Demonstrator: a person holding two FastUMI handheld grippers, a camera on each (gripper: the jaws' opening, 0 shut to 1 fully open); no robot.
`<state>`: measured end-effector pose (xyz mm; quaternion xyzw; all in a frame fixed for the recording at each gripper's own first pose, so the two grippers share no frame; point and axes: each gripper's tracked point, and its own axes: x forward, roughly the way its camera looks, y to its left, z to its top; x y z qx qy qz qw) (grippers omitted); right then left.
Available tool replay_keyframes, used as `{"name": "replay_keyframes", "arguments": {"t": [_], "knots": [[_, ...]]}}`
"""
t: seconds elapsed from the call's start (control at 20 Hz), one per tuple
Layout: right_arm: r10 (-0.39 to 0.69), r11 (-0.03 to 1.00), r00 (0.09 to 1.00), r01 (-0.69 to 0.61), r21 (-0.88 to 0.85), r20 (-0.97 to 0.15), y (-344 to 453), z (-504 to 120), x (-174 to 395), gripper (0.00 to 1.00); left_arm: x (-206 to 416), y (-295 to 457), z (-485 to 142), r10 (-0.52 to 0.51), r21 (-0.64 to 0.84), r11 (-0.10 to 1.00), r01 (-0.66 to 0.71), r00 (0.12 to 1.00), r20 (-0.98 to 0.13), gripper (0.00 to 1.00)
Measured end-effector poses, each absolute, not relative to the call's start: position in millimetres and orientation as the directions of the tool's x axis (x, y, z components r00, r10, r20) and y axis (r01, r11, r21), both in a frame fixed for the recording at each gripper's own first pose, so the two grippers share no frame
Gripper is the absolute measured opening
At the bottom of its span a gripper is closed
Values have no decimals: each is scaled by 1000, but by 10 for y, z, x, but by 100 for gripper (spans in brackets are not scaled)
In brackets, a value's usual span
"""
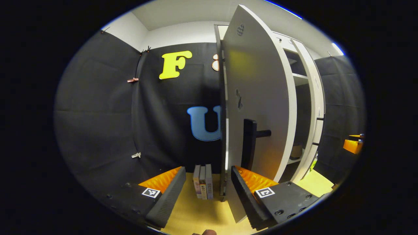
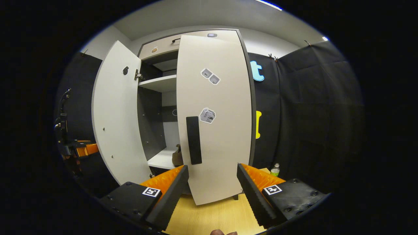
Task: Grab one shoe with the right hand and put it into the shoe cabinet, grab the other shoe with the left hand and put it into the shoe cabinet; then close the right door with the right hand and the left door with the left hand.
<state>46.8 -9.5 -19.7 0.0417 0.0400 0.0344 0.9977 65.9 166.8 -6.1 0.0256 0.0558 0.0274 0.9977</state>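
Two doors of the tall white shoe cabinet [image 2: 163, 83] remain to deal with: the right white door [image 2: 215, 114] with its black bar handle [image 2: 194, 140] is nearly shut, while the left white door [image 2: 116, 114] stands wide. A brown shoe [image 2: 177, 156] sits on the lower shelf. The right tool [image 2: 212, 184] gapes wide, empty, facing the right door; next, push it flush. The left tool [image 1: 207, 184], equally wide and empty, sits beside the left door's edge near its handle [image 1: 249, 143].
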Motion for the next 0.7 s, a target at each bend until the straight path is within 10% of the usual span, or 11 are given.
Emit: {"name": "replay_keyframes", "arguments": {"t": [0.7], "knots": [[80, 993, 995, -73, 97, -64, -462, -108, 448, 98, 988, 398, -6, -85, 38, 995, 88, 993, -82, 91]]}}
